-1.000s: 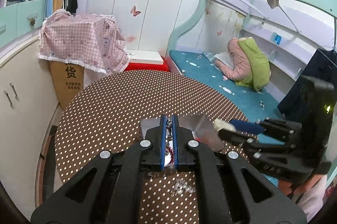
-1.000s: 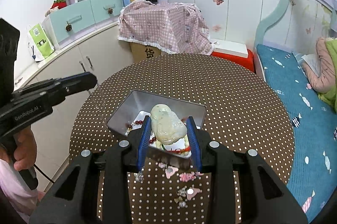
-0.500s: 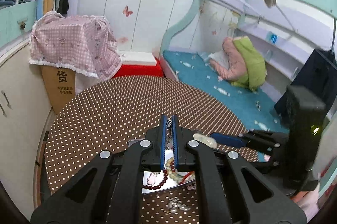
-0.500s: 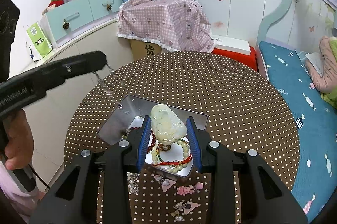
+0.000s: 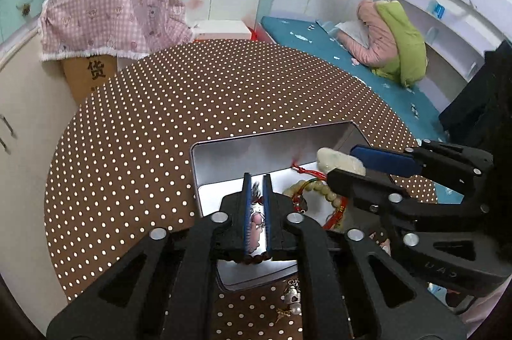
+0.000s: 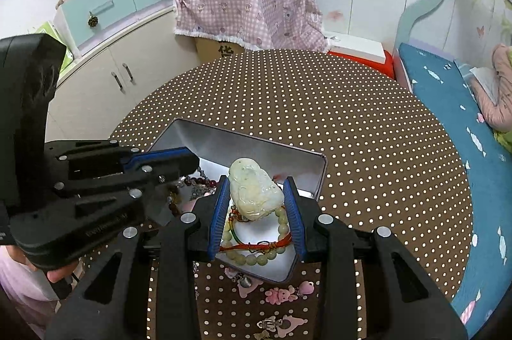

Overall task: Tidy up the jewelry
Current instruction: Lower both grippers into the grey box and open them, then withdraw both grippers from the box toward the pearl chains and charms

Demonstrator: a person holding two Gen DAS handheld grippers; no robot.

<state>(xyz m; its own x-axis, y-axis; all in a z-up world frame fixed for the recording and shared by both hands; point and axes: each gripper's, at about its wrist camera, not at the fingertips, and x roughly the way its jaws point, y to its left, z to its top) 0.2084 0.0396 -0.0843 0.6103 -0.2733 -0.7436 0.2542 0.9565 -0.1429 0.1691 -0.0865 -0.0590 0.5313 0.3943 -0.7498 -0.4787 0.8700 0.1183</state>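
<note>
A silver metal tin (image 5: 272, 138) (image 6: 243, 141) lies open on the dotted round table. My right gripper (image 6: 256, 193) is shut on a pale jade pendant (image 6: 254, 189) and holds it over the tin; it also shows in the left wrist view (image 5: 339, 162). Under it lie a green bead bracelet (image 6: 256, 256) and red cord (image 5: 307, 172). My left gripper (image 5: 257, 180) is nearly closed over the tin's left part, with a thin silver chain (image 5: 256, 191) between its pads. A dark red bead string (image 6: 200, 180) lies in the tin.
Small pink charms (image 6: 278, 295) and silver trinkets (image 5: 292, 296) lie on the brown dotted table (image 6: 352, 122) in front of the tin. A pink checked cloth covers a box (image 6: 246, 10) behind the table. A bed (image 5: 320, 42) stands to the right, cabinets to the left.
My left gripper has come down from high above the table into the tin with the chain. The right gripper has dropped closer to the tin, still gripping the jade pendant.
</note>
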